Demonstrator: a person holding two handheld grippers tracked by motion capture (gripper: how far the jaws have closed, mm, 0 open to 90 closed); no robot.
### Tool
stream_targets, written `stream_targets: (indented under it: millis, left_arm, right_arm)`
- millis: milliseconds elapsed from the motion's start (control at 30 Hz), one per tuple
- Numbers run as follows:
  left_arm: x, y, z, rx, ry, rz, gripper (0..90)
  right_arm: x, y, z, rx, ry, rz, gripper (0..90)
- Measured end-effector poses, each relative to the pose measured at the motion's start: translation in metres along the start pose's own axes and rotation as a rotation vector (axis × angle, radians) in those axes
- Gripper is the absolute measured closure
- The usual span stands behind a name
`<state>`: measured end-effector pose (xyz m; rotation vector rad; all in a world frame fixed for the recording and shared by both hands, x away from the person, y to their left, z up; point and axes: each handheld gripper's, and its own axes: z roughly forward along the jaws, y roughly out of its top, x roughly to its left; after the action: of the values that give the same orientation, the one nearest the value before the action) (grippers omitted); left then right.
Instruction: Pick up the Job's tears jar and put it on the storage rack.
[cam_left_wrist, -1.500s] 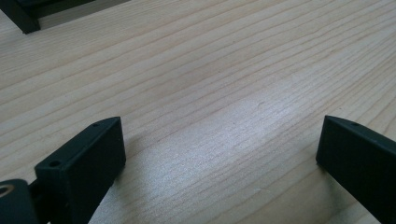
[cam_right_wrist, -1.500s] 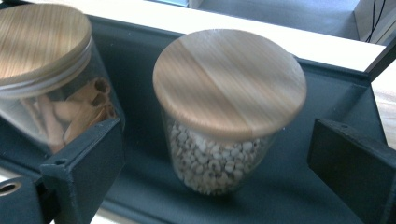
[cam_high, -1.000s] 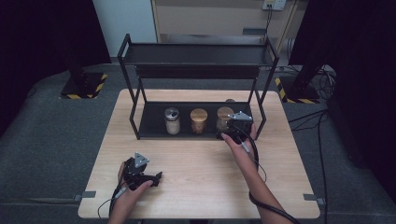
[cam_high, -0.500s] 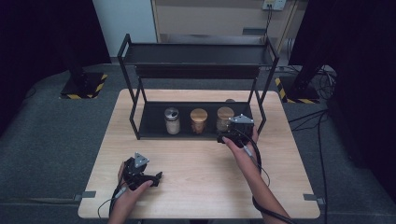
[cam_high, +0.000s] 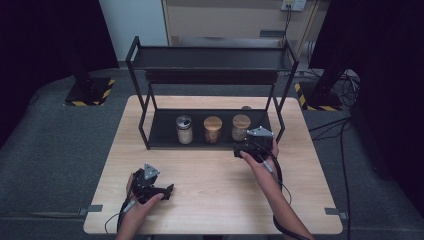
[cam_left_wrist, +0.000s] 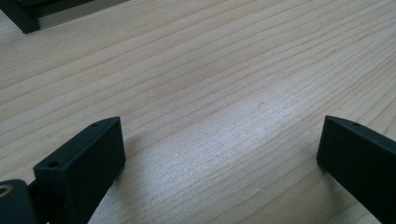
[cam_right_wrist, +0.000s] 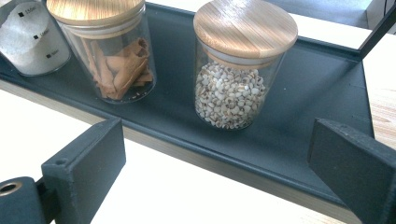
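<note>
Ahead of the idle, wide-open left gripper (cam_high: 167, 189) lies only bare worktop (cam_left_wrist: 224, 84), while just beyond the right gripper (cam_right_wrist: 215, 154), jaws wide and empty, the jar of pale grains (cam_right_wrist: 240, 70) could be knocked into the cinnamon jar (cam_right_wrist: 109, 51) beside it; the white-filled jar (cam_right_wrist: 30, 39) is cut off.

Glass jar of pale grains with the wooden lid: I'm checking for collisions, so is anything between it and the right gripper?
Nothing visible: the glass jar of pale grains stands just beyond the open right gripper, across the black tray's front lip.
</note>
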<state>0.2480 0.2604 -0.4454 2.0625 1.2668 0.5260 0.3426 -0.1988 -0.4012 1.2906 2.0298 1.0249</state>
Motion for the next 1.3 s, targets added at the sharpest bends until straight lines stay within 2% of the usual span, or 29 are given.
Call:
stream_targets:
  millis: [667,1300]
  left_arm:
    - [0.000,0.000,0.000,0.000,0.000,-0.002,0.0]
    - [-0.001,0.000,0.000,0.000,0.001,-0.002,0.0]
  right_arm:
    - [-0.002,-0.014,-0.018,-0.017,0.043,-0.009,4.7]
    - [-0.008,-0.031,-0.029,-0.017,0.051,-0.003,4.7]
